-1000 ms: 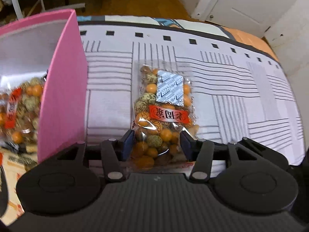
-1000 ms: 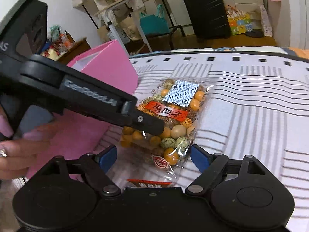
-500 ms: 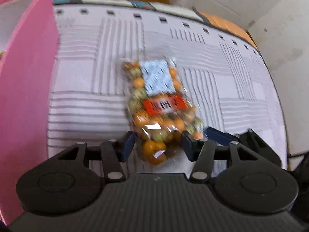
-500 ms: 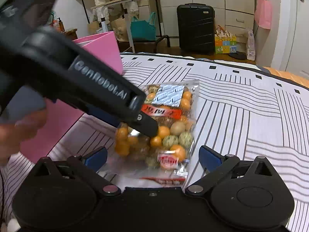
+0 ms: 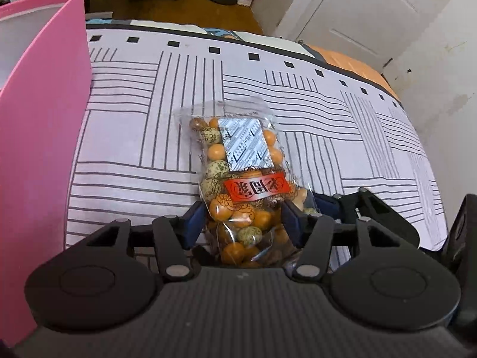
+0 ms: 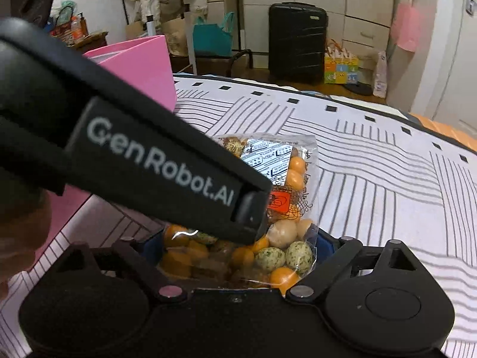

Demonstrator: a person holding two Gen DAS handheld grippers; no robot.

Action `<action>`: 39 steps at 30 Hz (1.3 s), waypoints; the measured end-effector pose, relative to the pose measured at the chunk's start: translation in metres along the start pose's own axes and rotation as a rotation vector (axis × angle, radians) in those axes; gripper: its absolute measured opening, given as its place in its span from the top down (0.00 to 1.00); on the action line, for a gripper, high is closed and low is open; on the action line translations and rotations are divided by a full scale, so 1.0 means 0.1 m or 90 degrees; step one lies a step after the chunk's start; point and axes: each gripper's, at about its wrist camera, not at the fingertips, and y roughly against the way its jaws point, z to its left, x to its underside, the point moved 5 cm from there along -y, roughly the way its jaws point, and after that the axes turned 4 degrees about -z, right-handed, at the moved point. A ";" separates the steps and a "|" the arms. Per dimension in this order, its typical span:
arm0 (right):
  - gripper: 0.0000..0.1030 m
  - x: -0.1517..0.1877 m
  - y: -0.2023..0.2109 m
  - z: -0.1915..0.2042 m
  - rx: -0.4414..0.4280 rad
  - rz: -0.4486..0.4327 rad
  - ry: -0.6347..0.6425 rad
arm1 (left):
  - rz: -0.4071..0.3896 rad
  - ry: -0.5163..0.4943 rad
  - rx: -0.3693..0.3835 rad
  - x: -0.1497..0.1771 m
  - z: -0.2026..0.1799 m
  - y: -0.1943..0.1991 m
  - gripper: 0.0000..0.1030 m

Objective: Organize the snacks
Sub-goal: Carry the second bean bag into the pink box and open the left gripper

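A clear snack bag (image 5: 238,161) of orange and speckled coated nuts, with a red label, lies lengthwise on the striped bed cover (image 5: 328,119). My left gripper (image 5: 243,223) is shut on its near end, the blue pads pinching both sides. In the right wrist view the left gripper's black finger (image 6: 179,173) crosses over the bag (image 6: 286,238). The bag's lower end sits between the fingers of my right gripper (image 6: 235,241), whose jaws are closing and stand at the bag's edges without squeezing it. One right finger (image 5: 325,205) shows beside the bag.
A tall pink box (image 5: 44,119) stands on the bed to the left of the bag, also seen as the pink box (image 6: 143,65). A hand (image 6: 18,238) holds the left gripper. Beyond the bed's far edge are a black suitcase (image 6: 296,38) and a white door (image 5: 357,15).
The left gripper shifted a little to the right, away from the pink box, still gripping the bag. The right gripper came in closer, so the bag's lower end now lies between its fingers.
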 end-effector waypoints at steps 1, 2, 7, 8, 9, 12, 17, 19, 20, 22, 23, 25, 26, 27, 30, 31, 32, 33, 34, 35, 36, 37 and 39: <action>0.09 0.01 0.02 0.01 0.005 -0.001 -0.004 | 0.006 0.004 0.005 0.00 0.00 0.01 0.48; 0.10 0.02 0.06 0.01 0.010 -0.003 -0.013 | 0.014 0.002 0.007 0.00 -0.02 0.01 0.48; 0.10 0.09 0.24 0.06 0.015 -0.003 -0.061 | 0.038 -0.023 0.004 0.06 -0.11 0.09 0.48; 0.10 0.09 0.26 0.06 0.012 -0.003 -0.066 | 0.041 -0.030 0.002 0.08 -0.14 0.12 0.48; 0.10 0.11 0.32 0.07 0.010 -0.005 -0.071 | 0.044 -0.038 0.000 0.10 -0.16 0.16 0.48; 0.10 0.12 0.45 0.09 0.006 -0.011 -0.070 | 0.048 -0.059 -0.009 0.18 -0.24 0.29 0.48; 0.10 0.11 0.73 0.13 0.003 -0.020 -0.070 | 0.043 -0.072 -0.010 0.30 -0.39 0.59 0.48; 0.10 0.10 0.84 0.14 0.003 -0.021 -0.067 | 0.039 -0.079 -0.009 0.35 -0.45 0.71 0.48; 0.10 0.08 0.89 0.15 0.004 -0.020 -0.063 | 0.035 -0.083 -0.007 0.38 -0.48 0.79 0.48; 0.10 0.01 0.93 0.13 0.001 -0.016 -0.054 | 0.032 -0.086 -0.002 0.44 -0.53 0.92 0.48; 0.10 0.00 0.99 0.17 -0.001 -0.012 -0.051 | 0.032 -0.085 0.002 0.48 -0.55 1.01 0.48; 0.10 -0.05 1.08 0.24 -0.002 -0.016 -0.043 | 0.036 -0.077 0.003 0.53 -0.57 1.16 0.48; 0.10 -0.08 1.14 0.28 -0.002 -0.021 -0.037 | 0.035 -0.078 0.003 0.56 -0.58 1.24 0.48; 0.10 -0.10 1.18 0.31 -0.004 -0.023 -0.032 | 0.030 -0.079 0.004 0.58 -0.59 1.32 0.48; 0.10 -0.24 1.31 0.41 -0.006 -0.036 -0.003 | 0.009 -0.080 0.008 0.62 -0.59 1.58 0.48; 0.10 -0.28 1.31 0.44 -0.007 -0.041 0.003 | 0.001 -0.076 0.010 0.62 -0.58 1.67 0.48; 0.10 -0.33 1.33 0.47 -0.008 -0.047 0.008 | -0.007 -0.073 0.013 0.62 -0.57 1.75 0.48; 0.10 -0.39 1.36 0.51 -0.010 -0.052 0.014 | -0.015 -0.073 0.014 0.61 -0.56 1.83 0.48; 0.10 -0.43 1.37 0.54 -0.011 -0.056 0.022 | -0.023 -0.073 0.014 0.60 -0.55 1.91 0.48; 0.10 -0.48 1.38 0.57 -0.013 -0.058 0.030 | -0.030 -0.073 0.014 0.59 -0.54 1.98 0.48; 0.10 -0.54 1.39 0.62 -0.015 -0.058 0.040 | -0.037 -0.075 0.015 0.58 -0.53 2.05 0.48; 0.10 -0.60 1.39 0.68 -0.015 -0.054 0.048 | -0.045 -0.072 0.017 0.56 -0.50 2.13 0.48; 0.09 -0.72 1.37 0.80 -0.013 -0.045 0.065 | -0.056 -0.054 0.020 0.52 -0.42 2.27 0.48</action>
